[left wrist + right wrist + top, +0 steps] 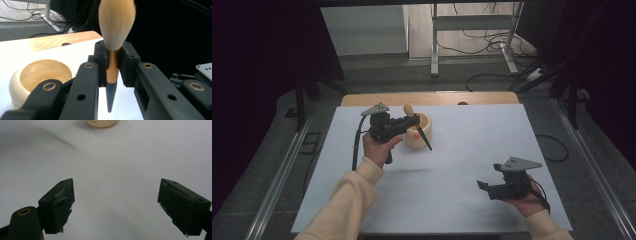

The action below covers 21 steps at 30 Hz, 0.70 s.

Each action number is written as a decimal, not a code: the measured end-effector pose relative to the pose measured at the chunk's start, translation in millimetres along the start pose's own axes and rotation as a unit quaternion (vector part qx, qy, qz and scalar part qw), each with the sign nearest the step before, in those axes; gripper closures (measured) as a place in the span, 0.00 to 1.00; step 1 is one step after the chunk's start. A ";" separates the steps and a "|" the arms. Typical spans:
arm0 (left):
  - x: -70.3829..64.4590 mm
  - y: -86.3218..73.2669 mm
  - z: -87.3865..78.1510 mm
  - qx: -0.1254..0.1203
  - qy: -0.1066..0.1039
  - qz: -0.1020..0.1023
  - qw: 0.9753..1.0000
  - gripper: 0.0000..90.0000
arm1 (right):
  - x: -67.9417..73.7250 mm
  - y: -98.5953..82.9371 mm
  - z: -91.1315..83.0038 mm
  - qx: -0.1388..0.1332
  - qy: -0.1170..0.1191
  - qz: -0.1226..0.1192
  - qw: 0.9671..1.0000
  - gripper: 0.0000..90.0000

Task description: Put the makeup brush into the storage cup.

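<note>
Beside the bare cup (40,75), left tool (113,63) grips brush (116,25).

A white table top (462,165) sits on a wooden board (432,98) — only the board's far edge is exposed. Beyond it, on the grey floor (412,75), stands a metal table frame (472,22) with loose cables (482,42) beneath. Rails (277,185) flank both sides.

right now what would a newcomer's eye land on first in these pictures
The fluffy brush stands out first, clamped bristles-up in the left tongs above the white table. Just beside it sits a cream bowl, near the table's far edge. The right tongs gape open near the front right corner, holding nothing.
</note>
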State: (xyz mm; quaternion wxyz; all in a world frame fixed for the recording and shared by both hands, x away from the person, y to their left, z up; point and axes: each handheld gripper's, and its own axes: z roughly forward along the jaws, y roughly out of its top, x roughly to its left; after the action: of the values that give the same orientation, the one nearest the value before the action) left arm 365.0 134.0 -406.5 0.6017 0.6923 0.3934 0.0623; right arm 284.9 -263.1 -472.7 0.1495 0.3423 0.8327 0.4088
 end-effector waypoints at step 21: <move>15.6 18.8 5.2 -0.001 0.025 0.000 1.000 0.87 | -1.4 -0.5 0.4 0.004 -0.006 0.005 1.000 0.13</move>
State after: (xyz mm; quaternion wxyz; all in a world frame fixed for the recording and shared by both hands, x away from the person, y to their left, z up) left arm 387.4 140.2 -397.3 0.5924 0.6899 0.4083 0.0802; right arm 285.9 -264.0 -473.4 0.1509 0.3493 0.8319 0.4040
